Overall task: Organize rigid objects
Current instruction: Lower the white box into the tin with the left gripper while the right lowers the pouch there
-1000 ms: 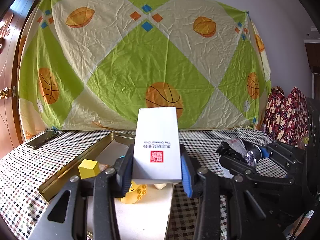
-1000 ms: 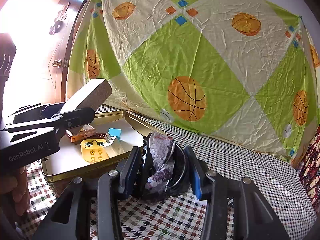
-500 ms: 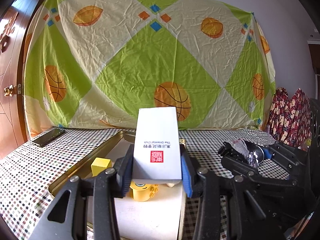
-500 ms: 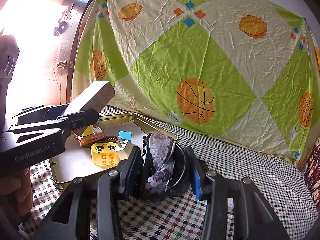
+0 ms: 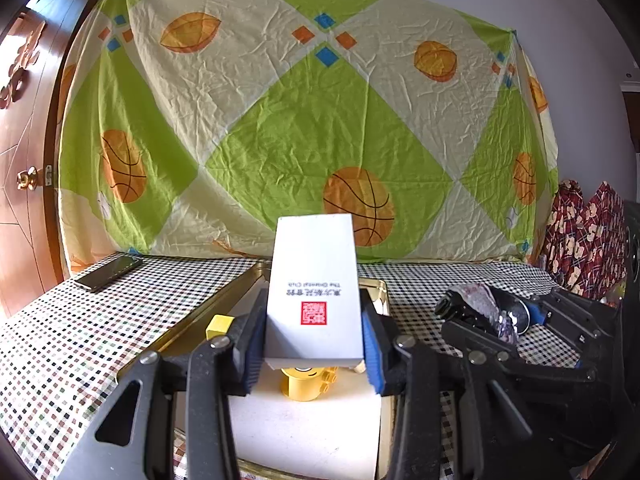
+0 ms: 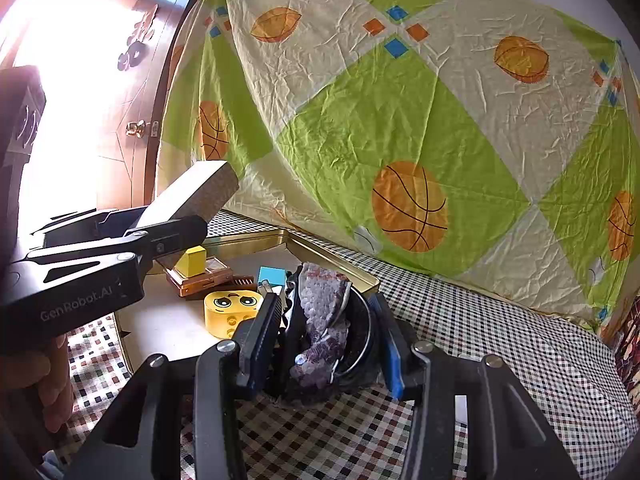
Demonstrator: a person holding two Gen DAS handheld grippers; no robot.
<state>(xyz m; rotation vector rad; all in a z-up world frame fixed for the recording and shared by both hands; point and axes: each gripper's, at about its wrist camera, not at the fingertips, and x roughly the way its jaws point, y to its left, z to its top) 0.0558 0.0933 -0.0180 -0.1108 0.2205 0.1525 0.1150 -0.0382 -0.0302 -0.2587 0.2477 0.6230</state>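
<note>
My left gripper (image 5: 314, 322) is shut on a white box (image 5: 314, 280) with a red seal, held tilted above the near end of a gold metal tray (image 5: 224, 300). In the right wrist view the same box (image 6: 196, 196) sticks up from the left gripper (image 6: 176, 232) over the tray (image 6: 332, 256). My right gripper (image 6: 328, 332) is shut on a dark round bundle (image 6: 320, 320) with a purple-white beaded piece, just right of the tray above the checked cloth. The left wrist view shows the right gripper (image 5: 492, 316) and its bundle beside the tray.
In the tray lie a yellow face block (image 6: 230, 312), a blue block (image 6: 272, 276), a copper-brown box (image 6: 200, 276) and a yellow cube (image 6: 192, 260). A black phone (image 5: 108, 274) lies far left on the checked tablecloth (image 6: 480, 328). A patterned sheet hangs behind; a wooden door stands at left.
Both grippers have drifted a little to the left together, so the backdrop and tray sit further right in each view. Both grips look the same.
</note>
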